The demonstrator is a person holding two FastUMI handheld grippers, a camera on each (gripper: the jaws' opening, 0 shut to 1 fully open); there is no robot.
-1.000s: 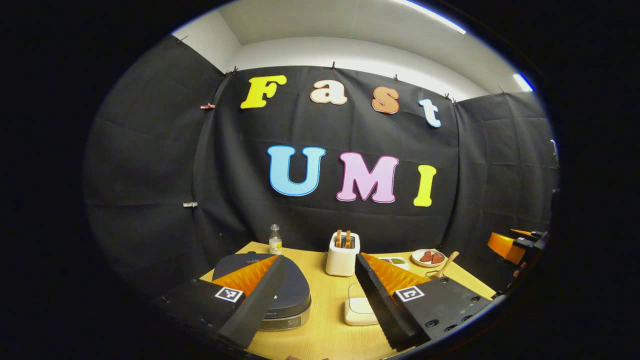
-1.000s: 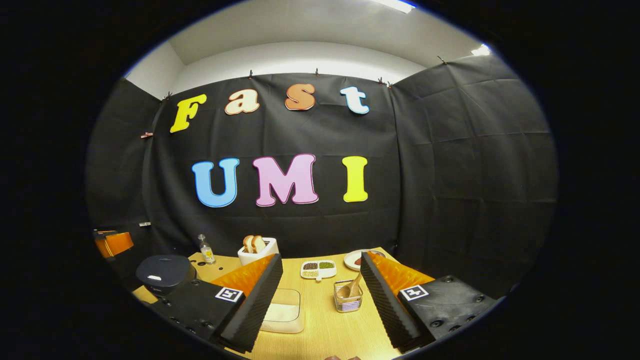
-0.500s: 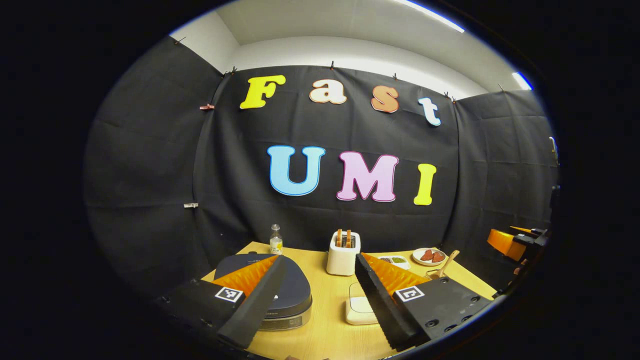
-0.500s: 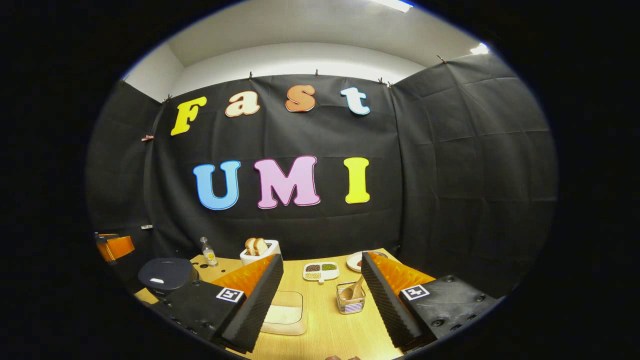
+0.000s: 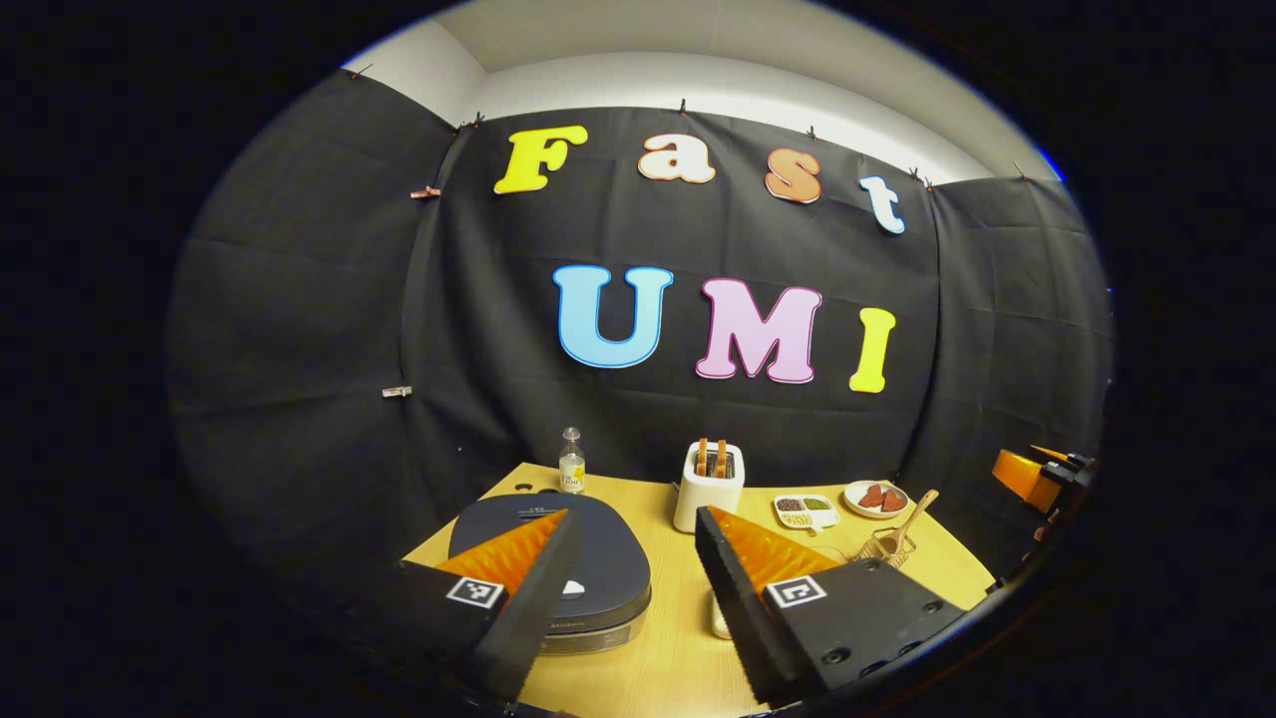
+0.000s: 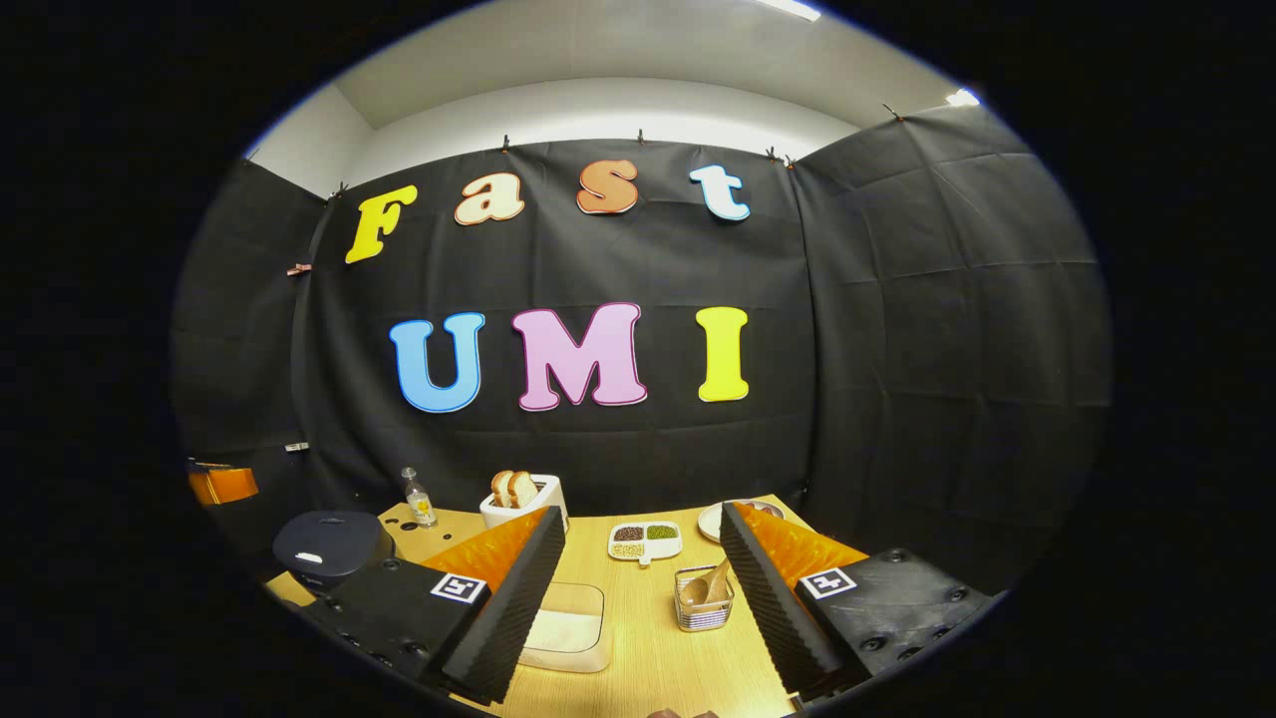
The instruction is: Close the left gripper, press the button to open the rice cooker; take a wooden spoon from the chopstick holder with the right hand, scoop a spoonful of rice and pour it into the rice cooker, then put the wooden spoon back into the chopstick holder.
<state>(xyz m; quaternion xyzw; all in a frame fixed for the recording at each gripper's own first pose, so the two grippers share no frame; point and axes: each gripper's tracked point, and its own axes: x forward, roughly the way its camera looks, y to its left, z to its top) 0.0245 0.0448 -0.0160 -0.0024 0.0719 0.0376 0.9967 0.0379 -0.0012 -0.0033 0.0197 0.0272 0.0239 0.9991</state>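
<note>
The left gripper [image 5: 628, 568] is hovering over the table [image 5: 668, 658] with fingers spread wide, gripping nothing — the closed cooker [image 5: 588, 558] is sitting below its left finger. The right gripper [image 6: 643, 578] is gaping too, empty — the spoon [image 6: 703, 586] is standing in the holder [image 6: 703, 606], beside the rice box [image 6: 568, 628].

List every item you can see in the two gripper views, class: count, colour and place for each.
rice cooker: 1, dark grey, lid shut, table's left
bottle: 1, clear, behind the cooker
toaster: 1, white, two slices in it, back centre
divided dish: 1, white, centre
plate: 1, white, back right
chopstick holder: 1, clear, right
wooden spoon: 1, in the holder
rice box: 1, white, front
table: 1, light wood
left gripper: 1, fingers apart
right gripper: 1, fingers apart
</note>
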